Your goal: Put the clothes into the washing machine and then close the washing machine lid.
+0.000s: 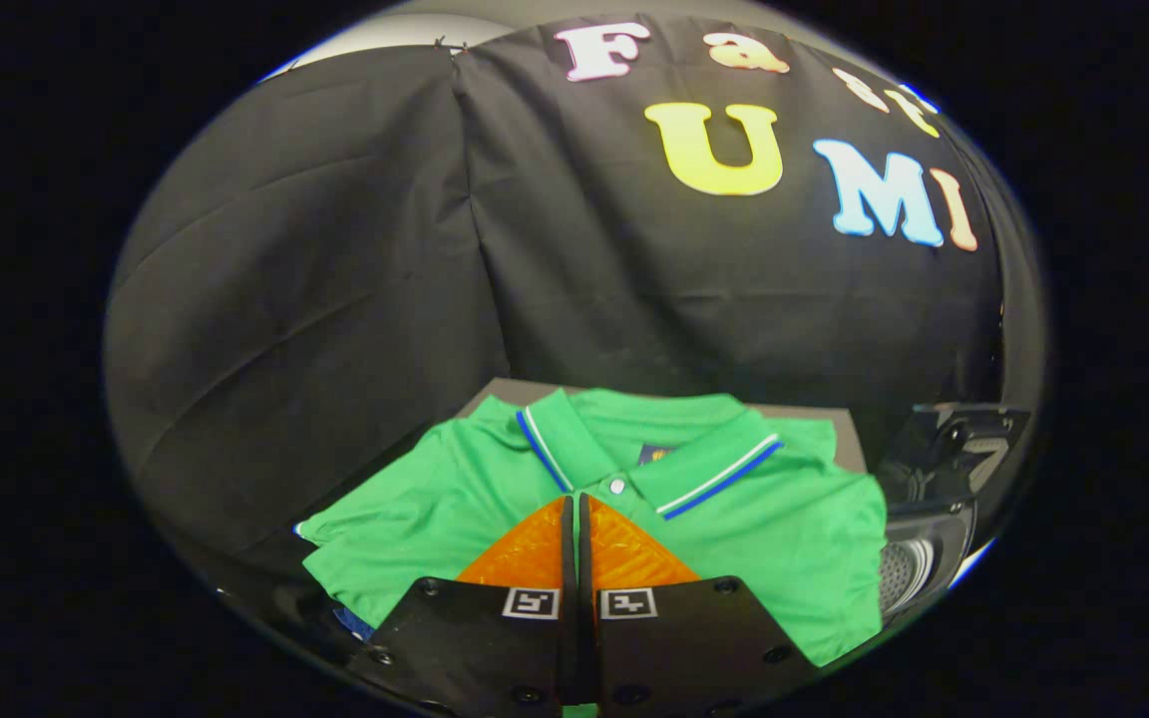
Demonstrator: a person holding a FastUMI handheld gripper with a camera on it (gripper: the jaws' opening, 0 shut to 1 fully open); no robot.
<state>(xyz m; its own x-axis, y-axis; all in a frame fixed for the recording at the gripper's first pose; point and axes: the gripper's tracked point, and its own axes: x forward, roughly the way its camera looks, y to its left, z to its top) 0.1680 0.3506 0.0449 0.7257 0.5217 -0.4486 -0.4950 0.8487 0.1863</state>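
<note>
Claw: the claw (575,514) has its two fingers pressed together with only a thin slit between them; their tips lie over the front of the shirt just below the collar button. Whether any cloth is pinched between them cannot be told.
Shirt: a green polo shirt (455,499) lies folded and flat, just ahead of and beneath the fingers. The knit looks smooth, with soft creases at the sleeves.
Collar: the collar (714,474) is ribbed, spread open in a V, and edged with white and blue stripes. A small pale button (617,486) sits at its base, just beyond the fingertips.
Table: a grey flat table (849,429) carries the shirt; its far edge and far right corner show bare behind the collar.
Washing machine: a dark, glossy machine (934,538) stands just beside the shirt's right sleeve, with a perforated metal drum (896,573) visible inside and a dark raised lid (963,439) above it.
Room: a black, creased cloth wall (335,279) hangs behind the table.
</note>
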